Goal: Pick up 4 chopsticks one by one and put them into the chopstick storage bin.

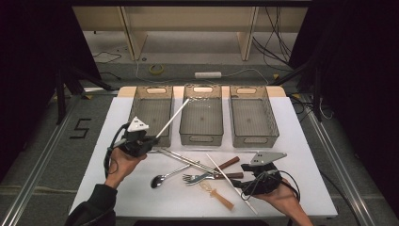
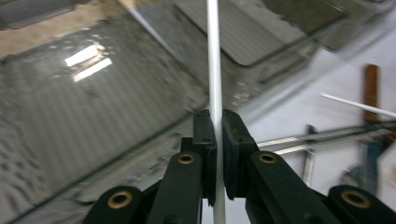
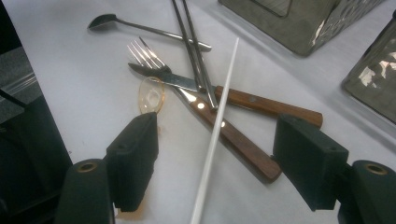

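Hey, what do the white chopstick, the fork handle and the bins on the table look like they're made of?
White chopstick: probably plastic or melamine; uniform matte white, no grain. Fork handle: wood, brown with visible grain and a metal rivet, semi-gloss. Bins: likely translucent smoky plastic; you can see through the walls, and they catch glossy reflections.

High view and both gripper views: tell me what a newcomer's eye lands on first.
First, the white chopstick clamped in the left gripper, slanting up over the three grey bins at the table's far side. Next, the tangle of cutlery at the middle of the table: a fork, wooden-handled knife and spoon. The right gripper stands open astride a second white chopstick.
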